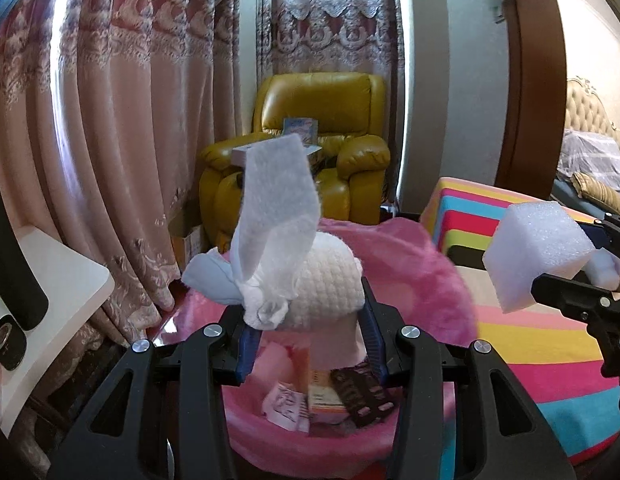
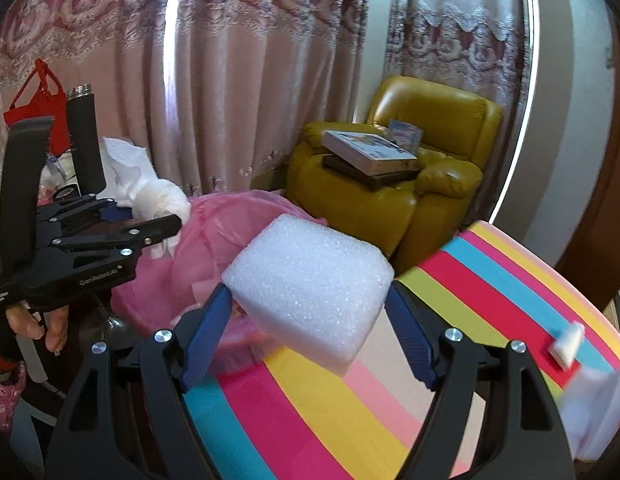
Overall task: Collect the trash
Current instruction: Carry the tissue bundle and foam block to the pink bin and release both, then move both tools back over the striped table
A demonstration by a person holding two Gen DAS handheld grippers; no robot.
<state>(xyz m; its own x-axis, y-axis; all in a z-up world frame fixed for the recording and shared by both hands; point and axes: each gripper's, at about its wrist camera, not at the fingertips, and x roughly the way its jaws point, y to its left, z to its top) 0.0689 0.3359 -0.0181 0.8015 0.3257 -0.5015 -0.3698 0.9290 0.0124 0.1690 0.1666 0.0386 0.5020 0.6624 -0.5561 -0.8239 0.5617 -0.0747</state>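
Note:
My left gripper (image 1: 305, 320) is shut on a wad of white tissue and quilted paper (image 1: 310, 276), held over the open pink trash bag (image 1: 410, 264). A strip of the tissue (image 1: 277, 200) sticks up. Wrappers and a dark blister pack (image 1: 362, 396) lie inside the bag. My right gripper (image 2: 310, 320) is shut on a white foam block (image 2: 310, 284), above the striped table edge next to the bag (image 2: 213, 232). The foam block also shows in the left wrist view (image 1: 538, 256). The left gripper with its tissue shows in the right wrist view (image 2: 149, 196).
The striped table (image 2: 450, 312) carries a small white scrap (image 2: 568, 344) and a blurred white piece (image 2: 598, 412) at the right. A yellow armchair (image 1: 330, 120) with boxes stands behind, before pink curtains (image 1: 129, 120). A white shelf (image 1: 61, 280) is at the left.

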